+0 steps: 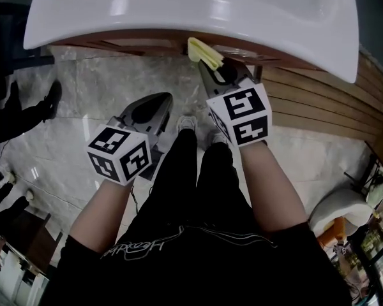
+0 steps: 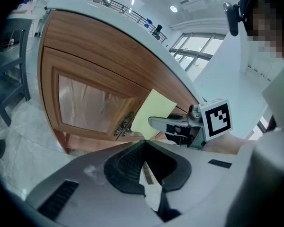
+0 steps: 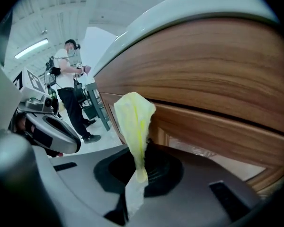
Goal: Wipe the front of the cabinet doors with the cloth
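The wooden cabinet (image 1: 124, 43) stands under a white basin. In the left gripper view its door (image 2: 87, 103) has a glass panel in a wooden frame. A pale yellow cloth (image 1: 203, 53) sticks out of my right gripper (image 1: 212, 70), which is shut on it. The cloth (image 2: 154, 111) lies flat against the wood by the door's upper corner. From the right gripper view the cloth (image 3: 135, 119) rises folded from the right gripper (image 3: 141, 149) toward the cabinet front (image 3: 203, 79). My left gripper (image 1: 159, 102) hangs lower, left of the cloth, shut and empty (image 2: 143, 143).
The white basin rim (image 1: 179, 11) overhangs the cabinet. A metal handle (image 2: 124, 125) sits on the door beside the cloth. Marble floor (image 1: 96, 85) lies below, and a wooden slatted wall (image 1: 319, 101) runs to the right. A person (image 3: 68, 79) stands in the background.
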`<state>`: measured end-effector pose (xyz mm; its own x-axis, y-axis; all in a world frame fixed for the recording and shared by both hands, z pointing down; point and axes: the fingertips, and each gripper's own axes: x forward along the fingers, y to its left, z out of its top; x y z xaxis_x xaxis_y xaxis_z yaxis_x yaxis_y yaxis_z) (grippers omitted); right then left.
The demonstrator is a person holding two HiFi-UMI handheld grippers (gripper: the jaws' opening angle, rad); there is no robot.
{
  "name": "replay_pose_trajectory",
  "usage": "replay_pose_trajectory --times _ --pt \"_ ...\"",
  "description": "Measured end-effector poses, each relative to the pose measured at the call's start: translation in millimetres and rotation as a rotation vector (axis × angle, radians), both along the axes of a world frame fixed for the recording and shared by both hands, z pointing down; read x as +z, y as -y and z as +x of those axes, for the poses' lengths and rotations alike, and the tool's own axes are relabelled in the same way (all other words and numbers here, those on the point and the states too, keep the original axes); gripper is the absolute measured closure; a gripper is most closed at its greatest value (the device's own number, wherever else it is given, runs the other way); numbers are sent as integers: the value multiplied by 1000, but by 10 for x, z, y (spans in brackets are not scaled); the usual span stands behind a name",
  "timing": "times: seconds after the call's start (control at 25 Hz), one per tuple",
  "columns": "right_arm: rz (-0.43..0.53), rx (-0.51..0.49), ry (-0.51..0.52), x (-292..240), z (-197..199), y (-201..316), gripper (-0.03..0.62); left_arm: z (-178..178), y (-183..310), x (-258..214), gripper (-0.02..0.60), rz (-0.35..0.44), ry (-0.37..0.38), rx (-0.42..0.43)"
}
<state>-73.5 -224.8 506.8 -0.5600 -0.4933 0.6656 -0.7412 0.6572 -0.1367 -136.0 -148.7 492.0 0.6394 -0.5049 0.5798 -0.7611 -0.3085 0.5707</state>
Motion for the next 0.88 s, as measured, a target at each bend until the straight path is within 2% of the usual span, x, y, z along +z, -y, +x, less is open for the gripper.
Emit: replay_pose_trajectory --times 0.64,0.88 --pt "5 118 32 51 438 73 554 312 -27 116 575 -24 15 90" --pt "5 150 25 123 670 62 554 419 -13 164 575 -28 10 100"
